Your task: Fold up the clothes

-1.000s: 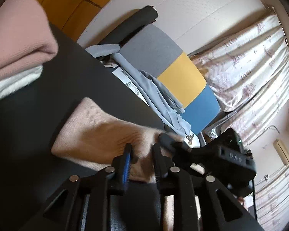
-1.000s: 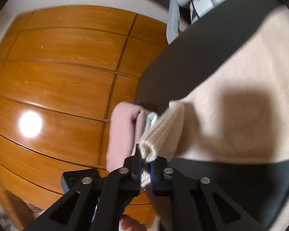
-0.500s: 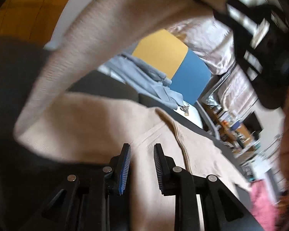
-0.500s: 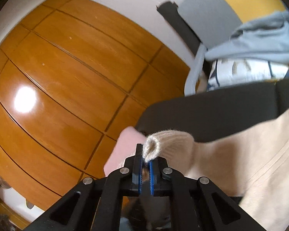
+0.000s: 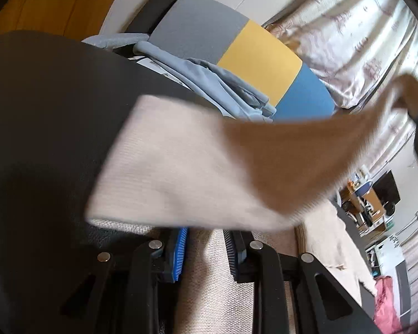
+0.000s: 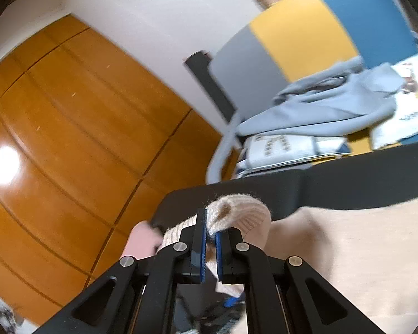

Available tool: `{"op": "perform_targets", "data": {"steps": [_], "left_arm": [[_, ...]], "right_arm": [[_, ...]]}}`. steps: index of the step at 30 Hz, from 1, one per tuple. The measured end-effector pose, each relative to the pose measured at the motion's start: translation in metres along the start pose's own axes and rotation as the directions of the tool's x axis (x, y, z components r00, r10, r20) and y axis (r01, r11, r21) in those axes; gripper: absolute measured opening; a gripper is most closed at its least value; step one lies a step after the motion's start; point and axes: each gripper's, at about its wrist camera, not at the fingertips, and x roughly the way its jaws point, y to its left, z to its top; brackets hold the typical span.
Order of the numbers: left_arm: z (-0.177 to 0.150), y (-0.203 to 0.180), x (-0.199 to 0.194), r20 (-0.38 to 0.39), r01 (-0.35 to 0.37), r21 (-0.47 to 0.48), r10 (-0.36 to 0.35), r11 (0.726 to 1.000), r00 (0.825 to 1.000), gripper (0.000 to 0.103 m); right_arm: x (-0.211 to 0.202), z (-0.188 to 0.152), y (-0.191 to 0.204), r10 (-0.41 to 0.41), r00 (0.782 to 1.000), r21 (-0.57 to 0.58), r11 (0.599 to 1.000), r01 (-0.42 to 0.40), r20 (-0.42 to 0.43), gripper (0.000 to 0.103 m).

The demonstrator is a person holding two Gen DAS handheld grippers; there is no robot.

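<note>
Lifted since a second ago, the sleeve cuff (image 6: 237, 211) is clenched in my right gripper (image 6: 210, 247), over the beige sweater (image 5: 203, 284) on the black table (image 5: 41, 105). My left gripper (image 5: 204, 253) straddles the body, jaws apart. Next I'd lay the sleeve across.

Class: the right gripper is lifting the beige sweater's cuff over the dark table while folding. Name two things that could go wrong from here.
1. The right gripper pinches only the tip of the cuff; the knit could slip out mid-swing.
2. The sleeve drapes across the left gripper, whose jaws stand apart over the sweater, so it may land crooked or snag on a finger.
</note>
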Motion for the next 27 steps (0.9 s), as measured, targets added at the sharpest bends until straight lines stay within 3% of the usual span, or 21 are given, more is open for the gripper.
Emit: {"op": "perform_targets", "data": {"steps": [12, 17, 25, 27], "left_arm": [[-0.001, -0.003, 0.003, 0.001, -0.007, 0.002, 0.007, 1.000, 1.000, 0.024], [0.000, -0.002, 0.004, 0.000, -0.003, -0.003, 0.003, 1.000, 1.000, 0.024], [-0.001, -0.002, 0.005, 0.000, 0.002, -0.009, -0.002, 1.000, 1.000, 0.024], [-0.001, -0.001, 0.005, 0.000, 0.006, -0.012, -0.006, 1.000, 1.000, 0.024]], "right_arm": [[-0.067, -0.001, -0.110, -0.198, 0.980, 0.130, 0.973, 0.192, 0.028, 0.006], [-0.071, -0.015, -0.160, -0.284, 0.959, 0.169, 0.944, 0.284, -0.029, 0.006], [-0.068, -0.043, -0.221, -0.312, 0.943, 0.262, 0.906, 0.333, -0.117, 0.008], [-0.073, -0.052, -0.232, -0.277, 0.954, 0.322, 0.898, 0.300, -0.116, 0.010]]}}
